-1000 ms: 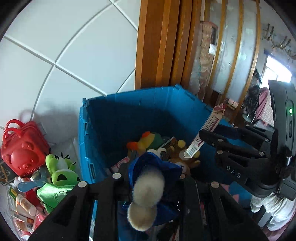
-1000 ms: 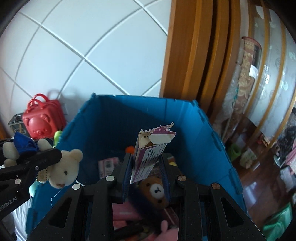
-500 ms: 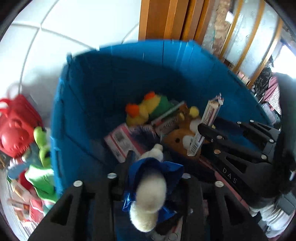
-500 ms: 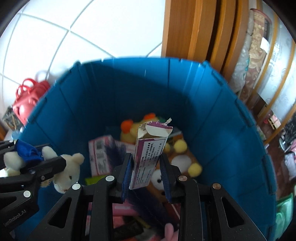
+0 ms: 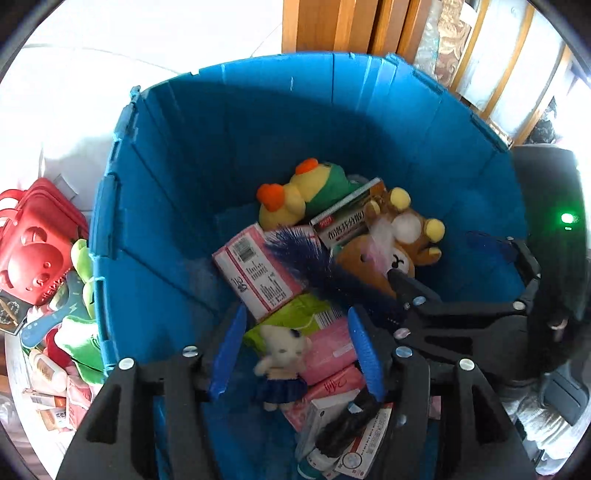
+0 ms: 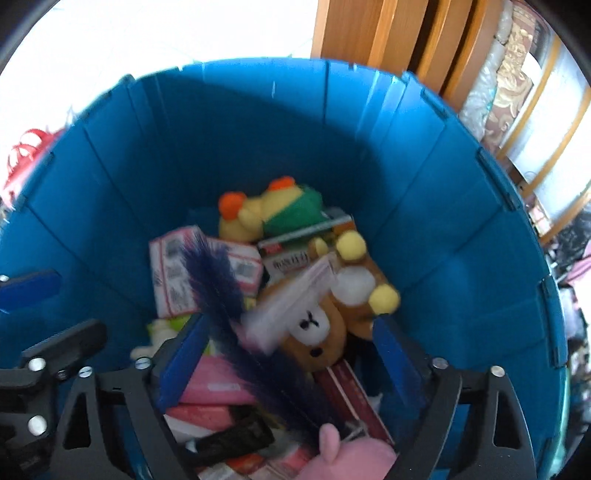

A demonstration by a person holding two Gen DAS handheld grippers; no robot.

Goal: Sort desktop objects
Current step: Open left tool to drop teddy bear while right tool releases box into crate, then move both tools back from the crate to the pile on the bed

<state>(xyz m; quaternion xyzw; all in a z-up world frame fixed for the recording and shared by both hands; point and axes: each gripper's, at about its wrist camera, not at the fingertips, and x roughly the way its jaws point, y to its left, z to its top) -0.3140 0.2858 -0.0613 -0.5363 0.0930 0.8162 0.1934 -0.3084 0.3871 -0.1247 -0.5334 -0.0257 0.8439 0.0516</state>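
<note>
I look down into a blue bin from both wrist views. My left gripper hangs over it with its jaws opening. A small white teddy in a blue dress lies loose and blurred between the blue pads, touching neither. My right gripper is also opening, its jaws wide. A purple and white box, blurred, drops free onto a brown bear plush in the blue bin. The right gripper also shows at the right of the left wrist view.
The bin holds a yellow and green plush, pink boxes, a dark blue feather and more cartons. Left of the bin lie a red bear case, a green plush and small bottles. Wooden door frames stand behind.
Both grippers tipped down over the bin and came open. The teddy has left the left jaws and the box has left the right jaws; both now fall into the bin.
</note>
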